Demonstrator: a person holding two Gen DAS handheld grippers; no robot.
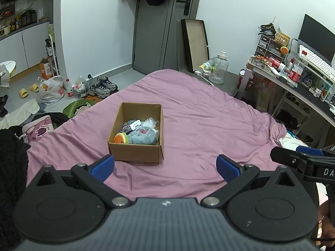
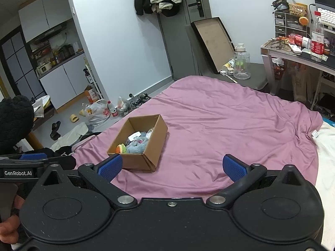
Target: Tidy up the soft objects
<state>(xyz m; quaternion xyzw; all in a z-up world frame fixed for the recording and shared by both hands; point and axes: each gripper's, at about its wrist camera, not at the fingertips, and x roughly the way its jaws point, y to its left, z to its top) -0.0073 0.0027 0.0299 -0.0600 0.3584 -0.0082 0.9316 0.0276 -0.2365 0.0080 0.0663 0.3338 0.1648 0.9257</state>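
An open cardboard box (image 1: 134, 152) stands on the pink bed sheet (image 1: 199, 125). Inside lie a grey-blue fluffy toy (image 1: 142, 137), an orange and green plush (image 1: 121, 138), a clear plastic wrap (image 1: 150, 123) and a small white-labelled item (image 1: 134, 124). My left gripper (image 1: 165, 167) is open and empty, held above the sheet just short of the box. My right gripper (image 2: 172, 168) is open and empty, to the right of the box (image 2: 144, 159), which shows the same toys (image 2: 136, 145). The right gripper's tip also shows in the left wrist view (image 1: 301, 156).
The sheet (image 2: 230, 125) is wrinkled toward the right edge. A cluttered desk (image 1: 293, 79) stands at the right. A large clear jug (image 1: 218, 69), shoes (image 1: 102, 87), bags (image 1: 51, 90) and slippers lie on the floor beyond the bed. A dark fluffy item (image 1: 10, 167) is at my left.
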